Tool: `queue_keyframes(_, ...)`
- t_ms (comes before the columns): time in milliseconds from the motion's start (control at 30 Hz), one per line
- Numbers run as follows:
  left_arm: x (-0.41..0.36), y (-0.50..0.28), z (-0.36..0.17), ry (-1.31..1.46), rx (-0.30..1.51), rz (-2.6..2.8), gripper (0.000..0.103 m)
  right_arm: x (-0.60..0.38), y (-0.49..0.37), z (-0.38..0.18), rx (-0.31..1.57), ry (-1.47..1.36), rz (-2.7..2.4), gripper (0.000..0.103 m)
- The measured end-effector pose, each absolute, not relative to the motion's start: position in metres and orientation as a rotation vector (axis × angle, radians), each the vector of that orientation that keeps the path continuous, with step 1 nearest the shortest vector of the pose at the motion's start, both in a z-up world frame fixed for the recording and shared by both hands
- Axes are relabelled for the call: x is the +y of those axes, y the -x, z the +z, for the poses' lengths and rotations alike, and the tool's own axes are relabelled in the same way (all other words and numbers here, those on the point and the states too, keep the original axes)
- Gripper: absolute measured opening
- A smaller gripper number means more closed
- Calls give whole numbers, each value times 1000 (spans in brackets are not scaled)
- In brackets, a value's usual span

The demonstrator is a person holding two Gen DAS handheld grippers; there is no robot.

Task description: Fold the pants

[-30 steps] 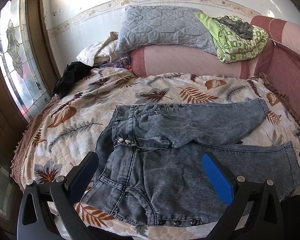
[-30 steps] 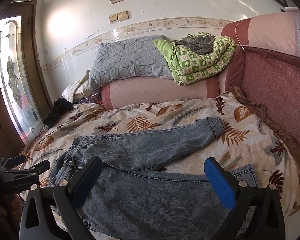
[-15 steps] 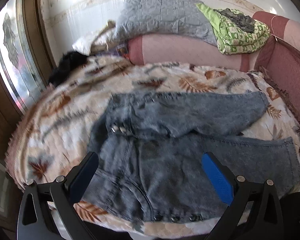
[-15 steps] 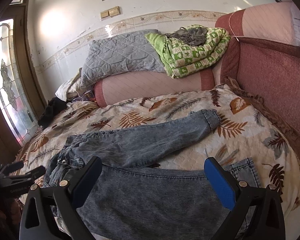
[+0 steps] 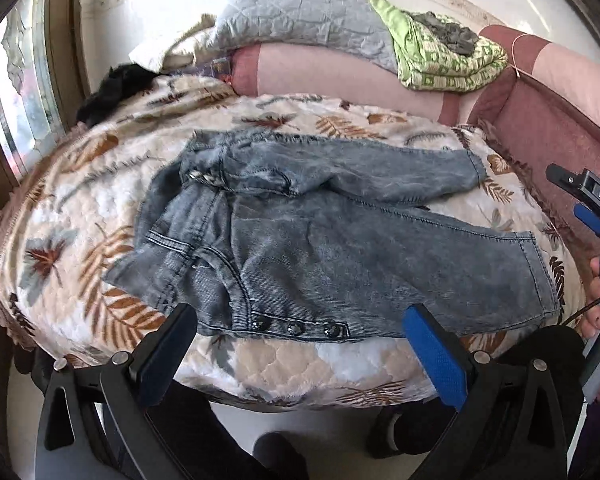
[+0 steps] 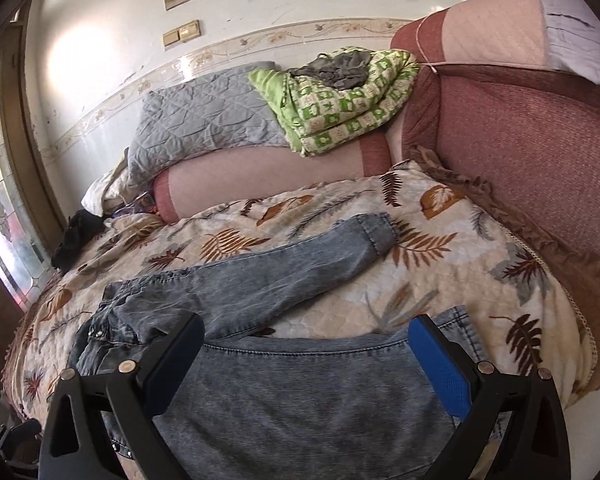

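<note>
Grey-blue denim pants [image 5: 340, 248] lie spread on a leaf-patterned bedspread [image 5: 80, 184], waist to the left and both legs running right, the far leg angled away from the near one. My left gripper [image 5: 300, 344] is open above the bed's near edge, just short of the buttoned waistband, holding nothing. In the right wrist view the pants [image 6: 292, 392] fill the foreground, the far leg [image 6: 300, 264] stretching toward the sofa back. My right gripper [image 6: 306, 356] hangs open over the near leg, empty. Its body also shows at the right edge of the left wrist view.
A pink bolster [image 6: 268, 176] carries a grey quilted pillow [image 6: 204, 120] and a green folded blanket [image 6: 348, 96]. A red upholstered backrest [image 6: 532, 152] bounds the right side. Dark clothing [image 5: 116, 88] lies at the far left corner by the window. A person's dark legs and shoe [image 5: 276, 456] stand below.
My left gripper has pulled back and risen, so the bed's near edge and the floor now show. The right gripper has dipped lower and closer to the near leg. Both stay open.
</note>
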State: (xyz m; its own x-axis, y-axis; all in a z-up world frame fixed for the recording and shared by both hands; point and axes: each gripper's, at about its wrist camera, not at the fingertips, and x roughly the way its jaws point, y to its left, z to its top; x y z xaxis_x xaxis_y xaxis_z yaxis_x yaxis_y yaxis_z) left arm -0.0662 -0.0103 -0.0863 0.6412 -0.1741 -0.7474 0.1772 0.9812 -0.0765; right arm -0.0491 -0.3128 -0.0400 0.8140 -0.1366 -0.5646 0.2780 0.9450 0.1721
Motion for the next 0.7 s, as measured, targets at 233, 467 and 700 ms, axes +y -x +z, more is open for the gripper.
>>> queue_keyframes(233,-12,82,-75,-32,820,-302,103,-330,53,-32,555,-253,-270,103)
queue_keyframes(467,-10,68,-89,27,937,-462,103,-377,19,-31,558,-288,-315,103)
queue_keyframes(700,28,-2,-82,-43,886,-195,103,-434,-61,-55,652,-509,-293,103)
